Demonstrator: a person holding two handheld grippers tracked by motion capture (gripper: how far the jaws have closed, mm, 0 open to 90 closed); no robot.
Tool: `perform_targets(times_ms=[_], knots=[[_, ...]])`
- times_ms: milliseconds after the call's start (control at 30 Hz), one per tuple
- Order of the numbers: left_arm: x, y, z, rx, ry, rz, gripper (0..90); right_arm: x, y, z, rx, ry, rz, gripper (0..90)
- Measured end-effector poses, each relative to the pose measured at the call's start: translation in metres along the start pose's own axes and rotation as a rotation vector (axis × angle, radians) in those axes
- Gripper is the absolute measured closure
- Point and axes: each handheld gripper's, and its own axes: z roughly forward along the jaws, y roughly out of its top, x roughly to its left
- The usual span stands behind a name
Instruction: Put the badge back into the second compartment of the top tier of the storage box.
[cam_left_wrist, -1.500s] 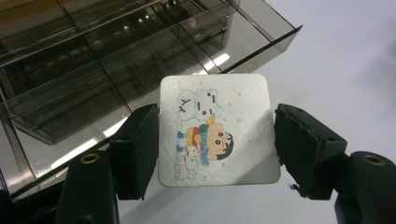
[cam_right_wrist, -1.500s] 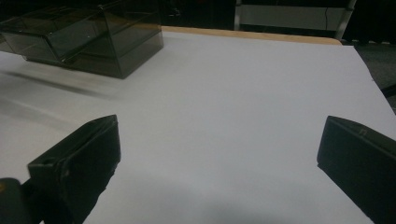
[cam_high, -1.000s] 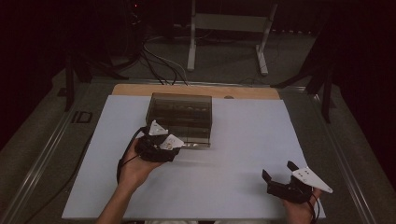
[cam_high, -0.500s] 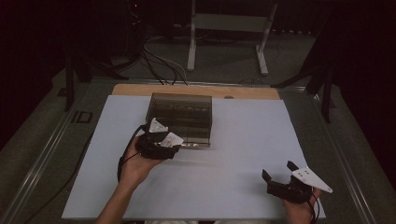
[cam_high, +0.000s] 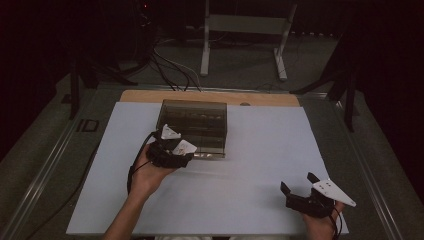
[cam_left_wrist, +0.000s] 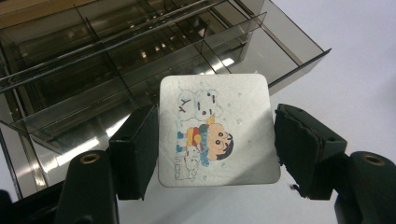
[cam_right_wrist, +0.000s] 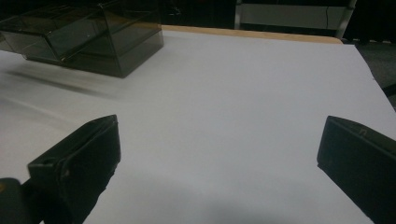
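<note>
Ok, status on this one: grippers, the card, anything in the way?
Left gripper shut on the cartoon card, held over the open drawer of the smoky plastic organizer. Right gripper open, resting on the white sheet. Nothing in the way.

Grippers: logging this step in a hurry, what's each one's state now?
Left gripper: shut on the card.
Right gripper: open, holding nothing.
</note>
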Motion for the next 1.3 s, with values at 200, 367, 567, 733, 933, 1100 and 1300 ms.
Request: perform_targets(times_ms=[200, 367, 567, 733, 933, 1100, 1300], knots=[[0.002, 0.002, 0.002, -0.001, 0.008, -0.006, 34.6, 0.0, 0.0, 0.0, 0.001, 0.001, 0.0, 0.0], [0.002, 0.003, 0.004, 0.004, 0.013, -0.008, 34.7, 0.0, 0.0, 0.0, -0.002, -0.002, 0.001, 0.0], [0.001, 0.005, 0.009, 0.009, 0.027, -0.005, 34.7, 0.0, 0.0, 0.0, -0.001, -0.003, 0.001, 0.0], [0.003, 0.007, 0.011, 0.009, 0.035, -0.011, 34.7, 0.0, 0.0, 0.0, -0.001, -0.002, 0.001, 0.0], [0.004, 0.009, 0.013, 0.003, 0.045, -0.026, 34.6, 0.0, 0.0, 0.0, 0.0, -0.002, 0.001, 0.0], [0.004, 0.011, 0.016, 0.006, 0.052, -0.027, 34.7, 0.0, 0.0, 0.0, 0.0, -0.002, 0.001, 0.0], [0.003, 0.014, 0.019, 0.007, 0.069, -0.031, 34.6, 0.0, 0.0, 0.0, 0.001, -0.002, 0.0, 0.0]])
